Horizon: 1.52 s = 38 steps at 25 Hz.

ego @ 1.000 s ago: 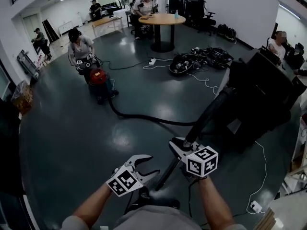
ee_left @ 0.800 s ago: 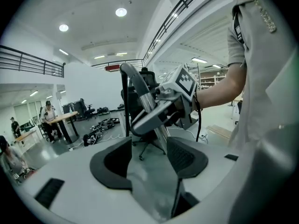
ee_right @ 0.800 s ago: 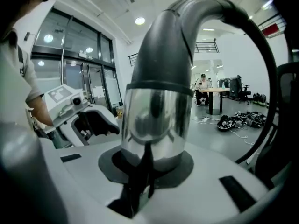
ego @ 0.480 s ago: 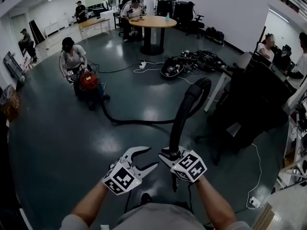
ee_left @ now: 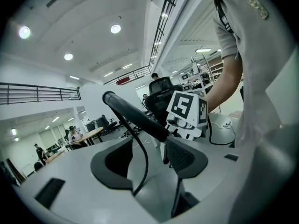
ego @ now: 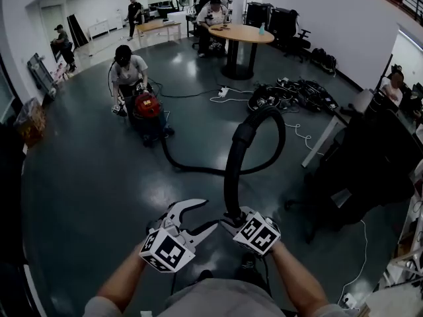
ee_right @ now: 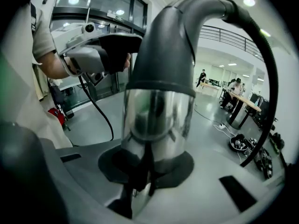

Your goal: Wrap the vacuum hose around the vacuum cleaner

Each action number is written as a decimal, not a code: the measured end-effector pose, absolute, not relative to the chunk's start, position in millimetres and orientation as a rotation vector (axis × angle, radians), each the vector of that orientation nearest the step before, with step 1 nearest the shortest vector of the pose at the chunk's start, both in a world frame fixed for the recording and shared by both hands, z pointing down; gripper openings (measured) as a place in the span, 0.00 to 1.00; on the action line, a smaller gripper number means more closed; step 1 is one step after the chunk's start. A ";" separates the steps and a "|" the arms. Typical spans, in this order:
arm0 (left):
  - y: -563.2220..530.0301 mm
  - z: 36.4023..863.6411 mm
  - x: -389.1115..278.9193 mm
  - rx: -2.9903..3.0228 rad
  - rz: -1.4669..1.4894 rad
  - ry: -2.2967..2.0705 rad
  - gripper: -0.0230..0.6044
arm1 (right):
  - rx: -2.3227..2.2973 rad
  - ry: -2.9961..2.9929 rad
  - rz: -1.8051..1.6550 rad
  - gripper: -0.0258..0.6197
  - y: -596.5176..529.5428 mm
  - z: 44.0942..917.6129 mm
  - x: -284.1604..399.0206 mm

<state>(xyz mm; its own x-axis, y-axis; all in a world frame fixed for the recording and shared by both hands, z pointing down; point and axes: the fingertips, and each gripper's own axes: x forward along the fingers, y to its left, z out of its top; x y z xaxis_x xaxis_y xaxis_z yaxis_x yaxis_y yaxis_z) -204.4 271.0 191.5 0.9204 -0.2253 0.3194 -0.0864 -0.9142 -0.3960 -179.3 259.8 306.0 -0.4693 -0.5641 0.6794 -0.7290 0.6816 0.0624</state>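
Observation:
The red vacuum cleaner (ego: 147,105) stands far off on the dark floor. Its black hose (ego: 198,169) runs across the floor to me and rises in an arch (ego: 254,127). My right gripper (ego: 231,218) is shut on the hose's end; in the right gripper view (ee_right: 147,167) the pads clamp the chrome tube (ee_right: 156,120) under the black curved handle (ee_right: 163,50). My left gripper (ego: 206,214) is open just left of it. In the left gripper view (ee_left: 147,160) the hose (ee_left: 135,115) crosses beyond the jaws and a thin black cord (ee_left: 142,162) hangs between them.
A person (ego: 125,68) stands bent over the vacuum cleaner. A round wooden table (ego: 248,33) with seated people is at the back. A heap of cables (ego: 291,92) and a power strip (ego: 221,91) lie mid-floor. A dark desk and chair (ego: 373,164) fill the right.
My right gripper has swung the hose end from a slant toward the right into an upright arch. The two grippers have drawn closer together. The head view has turned, shifting the room rightward.

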 end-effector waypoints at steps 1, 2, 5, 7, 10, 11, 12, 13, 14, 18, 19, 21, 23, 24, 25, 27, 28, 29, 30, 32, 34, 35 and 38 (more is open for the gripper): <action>267.6 188.9 -205.9 -2.686 -0.522 0.251 0.40 | 0.954 -2.202 0.288 0.16 255.9 306.9 -180.8; 263.7 185.8 -205.9 -2.676 -0.532 0.274 0.40 | 0.920 -2.202 0.267 0.16 251.7 307.8 -181.2; 252.5 177.4 -194.8 -2.632 -0.561 0.345 0.40 | 0.809 -2.188 0.221 0.16 241.8 316.3 -171.3; 249.0 173.8 -181.9 -2.588 -0.585 0.378 0.40 | 0.733 -2.166 0.203 0.16 238.7 323.7 -160.0; 248.3 169.7 -165.2 -2.591 -0.613 0.383 0.40 | 0.630 -2.152 0.161 0.16 234.5 330.9 -152.1; 246.1 169.1 -159.1 -2.583 -0.630 0.382 0.40 | 0.598 -2.150 0.146 0.16 232.2 333.1 -149.5; 242.7 168.9 -152.7 -2.558 -0.656 0.381 0.40 | 0.567 -2.148 0.131 0.16 229.9 335.1 -146.3; 238.9 169.0 -145.9 -2.525 -0.688 0.378 0.40 | 0.536 -2.144 0.117 0.16 227.8 336.6 -142.7; 235.6 169.1 -138.8 -2.494 -0.724 0.369 0.40 | 0.504 -2.139 0.103 0.16 226.4 338.0 -138.7; 232.4 181.6 -108.5 -2.432 -0.902 0.260 0.40 | 0.365 -2.104 0.039 0.16 226.5 348.4 -119.8; 232.7 187.4 -103.6 -2.408 -0.963 0.226 0.40 | 0.331 -2.092 0.016 0.16 226.9 349.8 -116.1; 232.9 197.6 -96.7 -2.346 -1.091 0.169 0.40 | 0.269 -2.070 -0.036 0.16 226.2 348.8 -109.7; 233.4 206.5 -88.5 -2.294 -1.216 0.123 0.40 | 0.210 -2.053 -0.069 0.16 226.0 351.0 -101.1; 233.6 211.9 -84.2 -2.266 -1.275 0.099 0.40 | 0.179 -2.043 -0.081 0.16 226.4 353.4 -96.0; 233.6 218.4 -80.2 -2.233 -1.331 0.075 0.40 | 0.147 -2.029 -0.094 0.16 226.9 355.7 -90.9; 231.2 236.0 -73.6 -2.165 -1.431 0.031 0.40 | 0.086 -1.998 -0.124 0.16 226.9 360.4 -81.8; 229.0 245.5 -70.9 -2.144 -1.478 0.017 0.40 | 0.062 -1.983 -0.137 0.16 226.1 363.0 -77.5; 226.9 254.0 -68.9 -2.135 -1.525 0.011 0.40 | 0.042 -1.968 -0.147 0.16 225.2 365.8 -73.0; 225.2 261.1 -67.6 -2.134 -1.568 0.008 0.40 | 0.025 -1.955 -0.152 0.16 224.4 368.7 -68.4; 223.3 272.3 -65.9 -2.143 -1.629 0.004 0.40 | -0.007 -1.931 -0.152 0.16 223.7 374.4 -59.6; 222.0 284.5 -65.8 -2.143 -1.690 -0.005 0.40 | -0.035 -1.908 -0.153 0.16 223.2 379.4 -51.7; 220.6 291.2 -65.8 -2.137 -1.724 -0.010 0.40 | -0.048 -1.894 -0.155 0.16 222.4 382.2 -47.4; 214.5 308.1 -63.7 -2.131 -1.805 -0.032 0.40 | -0.082 -1.838 -0.155 0.16 217.2 389.8 -33.5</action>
